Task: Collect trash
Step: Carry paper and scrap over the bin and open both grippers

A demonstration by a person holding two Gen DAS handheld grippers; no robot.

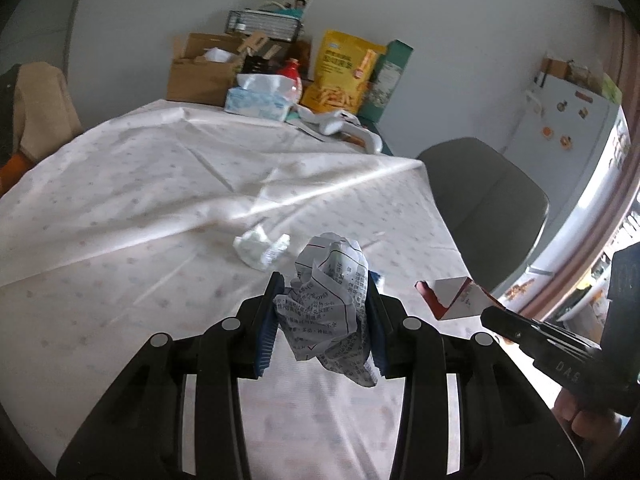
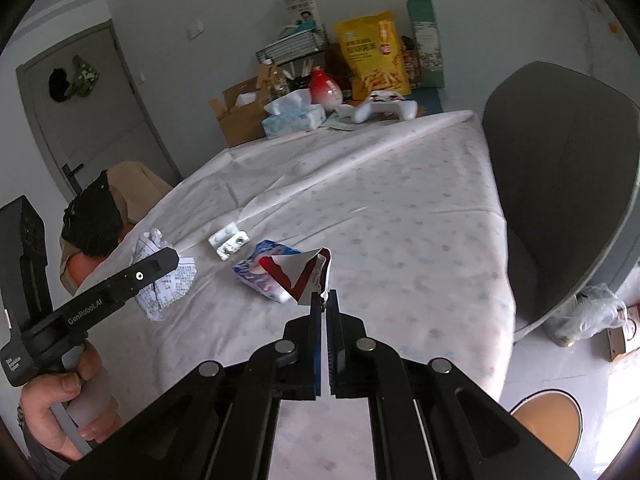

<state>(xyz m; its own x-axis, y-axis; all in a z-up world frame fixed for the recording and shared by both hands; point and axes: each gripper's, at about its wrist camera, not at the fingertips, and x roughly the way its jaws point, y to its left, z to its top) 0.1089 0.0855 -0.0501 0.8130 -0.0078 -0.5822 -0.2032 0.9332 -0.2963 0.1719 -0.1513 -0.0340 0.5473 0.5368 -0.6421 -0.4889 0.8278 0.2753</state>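
My left gripper is shut on a crumpled printed paper and holds it above the table; the paper also shows in the right wrist view. My right gripper is shut on a torn red-and-white wrapper, also seen at the right of the left wrist view. On the tablecloth lie a crumpled white tissue, a blue patterned tissue packet and two pill blister packs.
The table has a white dotted cloth. At its far end stand a tissue box, a cardboard box, a yellow snack bag, a red bottle and a white game controller. A grey chair stands at the right; a plastic bag lies on the floor.
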